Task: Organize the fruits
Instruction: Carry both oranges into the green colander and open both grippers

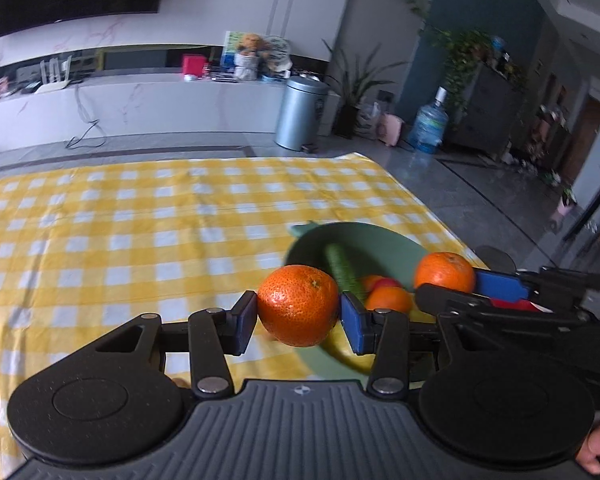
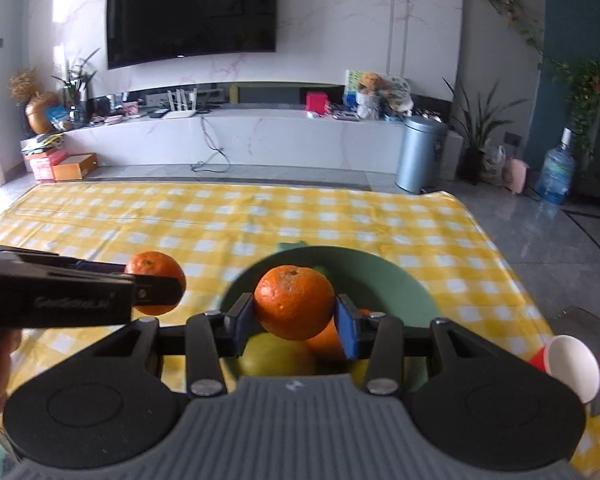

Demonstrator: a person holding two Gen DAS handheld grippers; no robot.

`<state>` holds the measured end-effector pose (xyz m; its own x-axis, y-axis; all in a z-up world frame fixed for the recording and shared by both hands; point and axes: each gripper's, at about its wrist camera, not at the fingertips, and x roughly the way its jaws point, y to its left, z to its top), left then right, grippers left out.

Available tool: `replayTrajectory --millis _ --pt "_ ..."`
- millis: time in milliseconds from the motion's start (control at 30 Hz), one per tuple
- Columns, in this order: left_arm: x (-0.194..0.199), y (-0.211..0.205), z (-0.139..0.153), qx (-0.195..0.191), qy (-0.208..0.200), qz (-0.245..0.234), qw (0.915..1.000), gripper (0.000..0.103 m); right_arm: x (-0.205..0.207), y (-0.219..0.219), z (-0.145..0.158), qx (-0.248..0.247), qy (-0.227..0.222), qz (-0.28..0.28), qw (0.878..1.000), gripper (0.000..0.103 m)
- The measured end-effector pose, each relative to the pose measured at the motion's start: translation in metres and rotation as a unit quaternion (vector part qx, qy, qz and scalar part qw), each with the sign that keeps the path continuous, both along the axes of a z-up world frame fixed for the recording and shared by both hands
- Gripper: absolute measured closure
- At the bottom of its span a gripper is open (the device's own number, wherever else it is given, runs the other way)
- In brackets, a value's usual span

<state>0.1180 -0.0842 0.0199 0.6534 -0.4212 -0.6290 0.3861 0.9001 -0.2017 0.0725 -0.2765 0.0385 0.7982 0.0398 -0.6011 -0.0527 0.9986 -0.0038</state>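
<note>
My left gripper (image 1: 298, 314) is shut on an orange (image 1: 298, 305), held in the air above the yellow checked cloth beside the green bowl (image 1: 384, 240). My right gripper (image 2: 295, 316) is shut on a second orange (image 2: 294, 302), held over the green bowl (image 2: 400, 284). Each gripper shows in the other's view: the right one with its orange (image 1: 444, 272) at the right edge, the left one with its orange (image 2: 155, 276) at the left. The bowl holds a cucumber (image 1: 342, 272), more oranges (image 1: 388, 300), a red fruit and yellow fruit (image 2: 276, 356).
The yellow and white checked cloth (image 2: 220, 216) covers the table, its far and right edges in view. A red and white cup (image 2: 568, 364) lies at the right by the bowl. Beyond the table stand a metal bin (image 2: 420, 152), a water bottle (image 2: 556, 172) and a TV wall.
</note>
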Motion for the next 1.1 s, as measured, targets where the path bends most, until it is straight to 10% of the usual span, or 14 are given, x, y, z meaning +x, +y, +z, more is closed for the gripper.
replayTrajectory --millis 567,1100 --pt "0.03 -0.066 -0.024 0.095 0.033 -0.063 0.9929 0.053 0.063 -0.07 -0.028 0.093 0.106 -0.06 0.988 0.062" --pt "0.061 -0.079 -0.051 0.147 0.06 -0.063 0.9853 0.053 0.084 -0.073 -0.046 0.128 0.101 -0.08 0.983 0.062"
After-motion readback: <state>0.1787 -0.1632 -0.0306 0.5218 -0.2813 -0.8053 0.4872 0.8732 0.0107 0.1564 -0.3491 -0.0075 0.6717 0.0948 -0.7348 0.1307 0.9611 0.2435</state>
